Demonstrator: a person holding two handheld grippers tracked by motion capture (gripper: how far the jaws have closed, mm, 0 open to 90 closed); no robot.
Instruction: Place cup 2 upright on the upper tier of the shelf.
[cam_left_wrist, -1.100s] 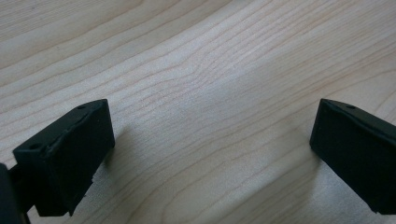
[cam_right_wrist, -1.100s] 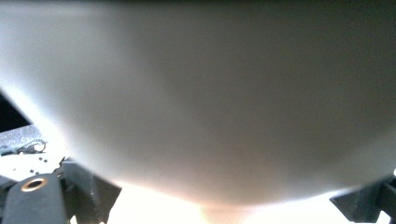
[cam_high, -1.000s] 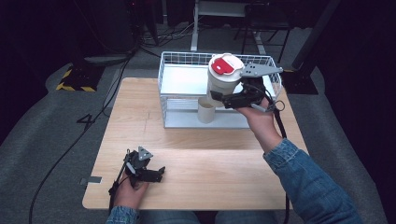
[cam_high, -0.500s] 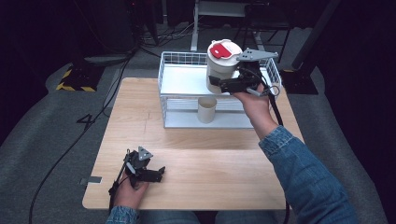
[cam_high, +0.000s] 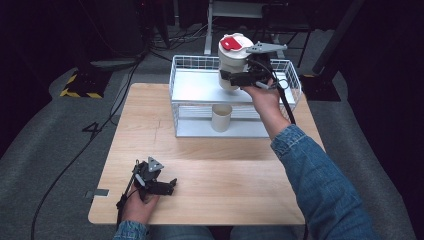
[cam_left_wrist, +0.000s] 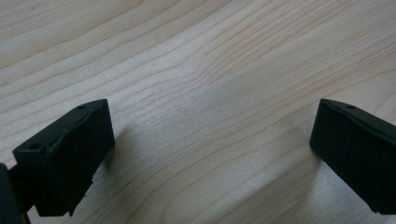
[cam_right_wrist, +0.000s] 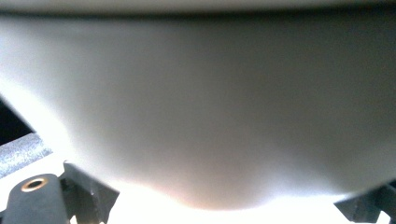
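Observation:
A white canister with a red lid (cam_high: 233, 59) is held above the top shelf of a white wire rack (cam_high: 190, 87); my right gripper (cam_high: 235, 77) is shut on its side. In the right gripper view the canister's pale wall (cam_right_wrist: 201, 116) looms close between the jaws. A beige cup (cam_high: 221, 117) stands upright on the rack's lower shelf, below the canister. My left gripper (cam_high: 167, 186) rests near the table's front left edge, open; in the left gripper view its jaws stand wide apart over bare wood (cam_left_wrist: 210, 116) with nothing between them.
The wooden table (cam_high: 210, 200) carries the rack at its far edge. Grey carpet surrounds it, with cables (cam_high: 75, 160) trailing on the floor at the left and a yellow-black striped block (cam_high: 79, 85) beyond. Dark stands and equipment rise behind the rack.
My right gripper has carried the canister up and away from me, from in front of the rack to above its top shelf. The left gripper has stayed still.

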